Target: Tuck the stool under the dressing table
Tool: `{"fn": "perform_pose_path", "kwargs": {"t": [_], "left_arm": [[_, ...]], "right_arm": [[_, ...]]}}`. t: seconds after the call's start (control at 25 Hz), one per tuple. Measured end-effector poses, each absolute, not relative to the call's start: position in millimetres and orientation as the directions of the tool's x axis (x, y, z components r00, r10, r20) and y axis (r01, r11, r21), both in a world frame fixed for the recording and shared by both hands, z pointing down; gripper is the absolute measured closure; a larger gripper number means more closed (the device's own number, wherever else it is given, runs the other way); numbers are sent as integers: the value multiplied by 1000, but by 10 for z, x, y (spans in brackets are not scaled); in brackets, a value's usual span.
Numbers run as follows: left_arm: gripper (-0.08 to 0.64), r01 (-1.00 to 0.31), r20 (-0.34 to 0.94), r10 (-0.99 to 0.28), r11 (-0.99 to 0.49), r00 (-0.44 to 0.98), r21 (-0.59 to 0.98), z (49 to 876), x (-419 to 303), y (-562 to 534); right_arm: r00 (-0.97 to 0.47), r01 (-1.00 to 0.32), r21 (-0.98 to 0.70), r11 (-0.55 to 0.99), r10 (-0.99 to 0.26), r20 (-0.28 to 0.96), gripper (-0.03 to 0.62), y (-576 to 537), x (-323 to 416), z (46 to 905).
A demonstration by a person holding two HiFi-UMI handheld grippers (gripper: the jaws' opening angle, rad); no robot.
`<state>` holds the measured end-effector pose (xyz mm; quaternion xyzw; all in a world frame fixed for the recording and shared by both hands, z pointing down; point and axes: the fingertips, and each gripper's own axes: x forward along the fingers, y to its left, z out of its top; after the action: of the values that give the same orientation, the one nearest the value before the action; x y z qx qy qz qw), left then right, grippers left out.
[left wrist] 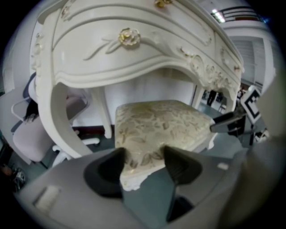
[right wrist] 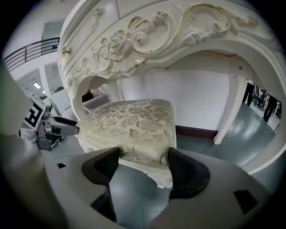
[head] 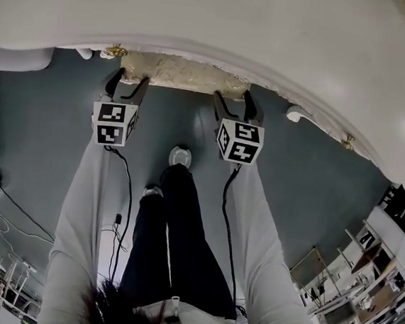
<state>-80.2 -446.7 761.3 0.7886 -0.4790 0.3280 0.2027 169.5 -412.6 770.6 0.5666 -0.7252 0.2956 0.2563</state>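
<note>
Stool (head: 184,73), top centre, nearly under table (head: 286,30); left gripper (head: 126,86) and right gripper (head: 235,105), jaws wide and unclamped, straddle its near edge: push evenly, straight.

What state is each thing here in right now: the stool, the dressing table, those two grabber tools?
stool, upright, mostly under the table, near edge showing.
dressing table, standing, its top over most of the stool.
left gripper, jaws apart, astride the seat's near corner.
right gripper, jaws apart, astride the seat's other near corner.
</note>
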Motion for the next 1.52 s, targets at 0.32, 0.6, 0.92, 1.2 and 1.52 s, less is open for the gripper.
{"fn": "perform_pose_path", "kwargs": {"t": [0.32, 0.6, 0.92, 1.2, 1.52], "left_arm": [[272, -884, 706, -628, -468, 329, -5, 7588, -802, -4796], [270, -879, 698, -631, -476, 338, -5, 7599, -772, -4917], [270, -883, 703, -629, -469, 332, -3, 7581, -786, -4965], [296, -871, 692, -642, -490, 329, -42, 7484, -779, -4893], [438, -861, 654, -687, -498, 318, -104, 7184, -787, -4675]], "right_arm": [[-208, -978, -137, 157, -687, 697, 239, -4385, 1674, 7699], [-197, -980, -131, 148, -697, 689, 239, -4493, 1708, 7696], [-199, -980, -132, 149, -695, 691, 238, -4543, 1686, 7697], [-175, -985, -113, 134, -688, 705, 268, -4509, 1713, 7619], [-203, -978, -115, 172, -694, 691, 591, -4249, 1608, 7301]]}}
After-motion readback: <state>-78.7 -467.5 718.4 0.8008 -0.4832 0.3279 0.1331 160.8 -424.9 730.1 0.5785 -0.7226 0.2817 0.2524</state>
